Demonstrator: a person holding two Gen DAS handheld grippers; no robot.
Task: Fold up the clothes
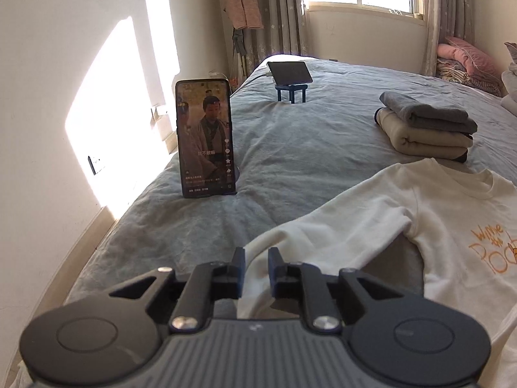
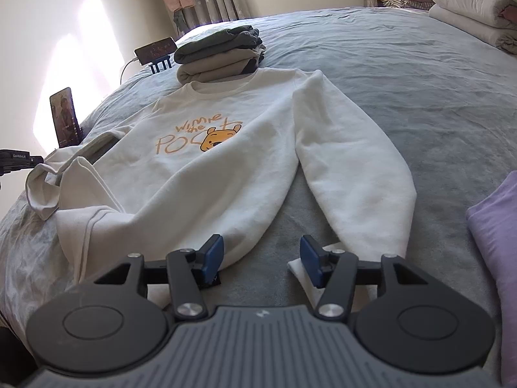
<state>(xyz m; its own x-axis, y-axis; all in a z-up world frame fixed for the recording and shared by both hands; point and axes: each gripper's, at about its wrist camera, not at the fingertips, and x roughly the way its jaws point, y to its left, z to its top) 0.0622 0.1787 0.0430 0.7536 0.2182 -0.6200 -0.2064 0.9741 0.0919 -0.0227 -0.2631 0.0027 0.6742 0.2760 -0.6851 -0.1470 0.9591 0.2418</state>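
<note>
Far left, against the sunlit wall, an upright black smartphone playing a video (image 1: 205,138) stands on the wide bed covered in a grey-blue blanket (image 1: 290,148). Behind it a second dark phone on a small blue stand (image 1: 290,76) sits further up the bed.

Next comes the left gripper (image 1: 257,260). Its black fingers stand a narrow gap apart, with the end of a sleeve of the cream long-sleeved sweatshirt printed with an orange bear and lettering (image 2: 206,161) lying in or just under that gap; I cannot tell whether the jaws actually pinch the cloth.

The sweatshirt lies face up in the middle of the bed, collar away from the person and hem near. Its left sleeve is bunched and turned back on itself; its other sleeve runs straight down beside the body. Just beyond the collar sits a stack of folded grey and beige garments (image 2: 219,55).

The right gripper (image 2: 261,258) hangs low over the blanket with its blue-padded fingers wide apart and holding nothing, between the hem corner and the straight sleeve's cuff. A lilac folded cloth (image 2: 497,236) lies at the far right.

The fold looks barely begun: the garment is laid out and the sleeves wait. The next move likely calls for gripping a cuff firmly and carrying it across the chest without dragging the body askew.
</note>
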